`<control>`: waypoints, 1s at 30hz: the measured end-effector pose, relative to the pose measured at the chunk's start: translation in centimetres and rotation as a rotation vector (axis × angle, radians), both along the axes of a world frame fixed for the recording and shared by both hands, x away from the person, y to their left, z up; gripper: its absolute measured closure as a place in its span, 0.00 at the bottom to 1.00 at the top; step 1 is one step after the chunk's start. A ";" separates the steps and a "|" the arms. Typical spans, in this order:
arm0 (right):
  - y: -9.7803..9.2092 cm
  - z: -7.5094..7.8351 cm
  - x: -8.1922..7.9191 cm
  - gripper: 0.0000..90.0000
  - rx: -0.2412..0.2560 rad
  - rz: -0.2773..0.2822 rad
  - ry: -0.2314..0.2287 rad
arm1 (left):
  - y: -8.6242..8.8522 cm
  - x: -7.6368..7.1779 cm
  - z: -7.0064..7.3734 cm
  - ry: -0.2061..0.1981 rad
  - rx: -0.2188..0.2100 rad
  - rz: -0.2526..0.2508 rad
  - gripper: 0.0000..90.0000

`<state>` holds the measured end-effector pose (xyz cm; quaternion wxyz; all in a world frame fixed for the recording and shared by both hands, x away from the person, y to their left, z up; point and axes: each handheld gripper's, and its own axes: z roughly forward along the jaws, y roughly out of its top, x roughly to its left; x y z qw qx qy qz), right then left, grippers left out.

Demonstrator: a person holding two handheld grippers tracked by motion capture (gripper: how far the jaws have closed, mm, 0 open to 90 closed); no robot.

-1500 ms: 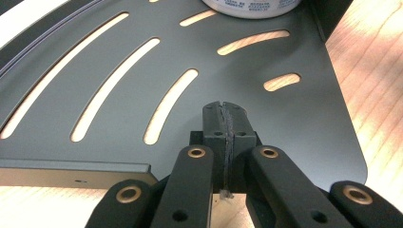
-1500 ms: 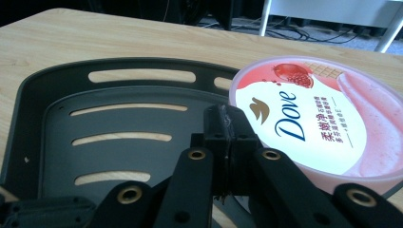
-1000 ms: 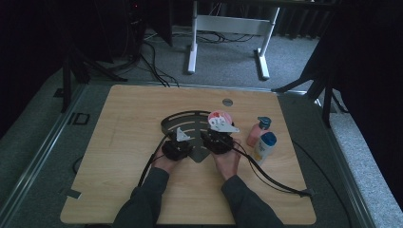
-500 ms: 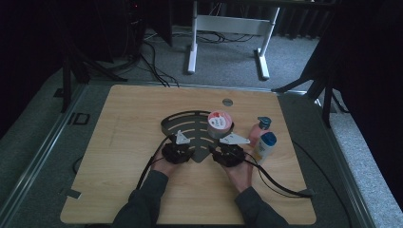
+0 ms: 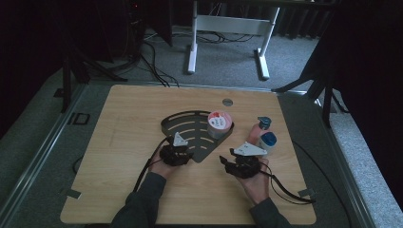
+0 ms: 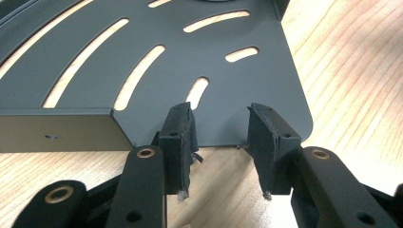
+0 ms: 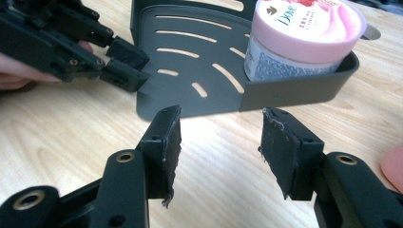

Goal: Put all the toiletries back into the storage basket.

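A dark grey slotted fan-shaped caddy (image 5: 187, 128) lies flat on the wooden table (image 5: 128, 118). A pink-lidded white tub (image 5: 219, 124) stands in its far right corner, against the low wall. My left gripper (image 5: 183, 152) sits at the caddy's near edge; in the left gripper view it (image 6: 221, 142) is open, with its pads (image 6: 180, 137) over the flat rim of the caddy (image 6: 142, 47). My right gripper (image 5: 227, 159) rests on the table just right of the caddy's point, open and empty (image 7: 218, 142), facing the caddy (image 7: 190, 61) and tub (image 7: 299, 38).
A pink bottle with a blue cap (image 5: 259, 129) and a white bottle with a blue cap (image 5: 268, 141) stand just right of the right gripper. A round grey grommet (image 5: 227, 101) sits near the table's far edge. Cables trail from both grippers toward the near edge.
My right gripper has let go of the tub in the caddy and drawn back toward the person and to the right. The left gripper has barely moved.
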<state>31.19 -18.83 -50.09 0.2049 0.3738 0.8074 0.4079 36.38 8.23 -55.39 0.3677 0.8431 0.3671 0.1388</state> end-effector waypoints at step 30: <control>-7.5 0.6 -4.8 0.52 -0.020 -0.072 -0.011 | -0.1 -0.2 -0.1 -0.008 -0.007 -0.002 0.66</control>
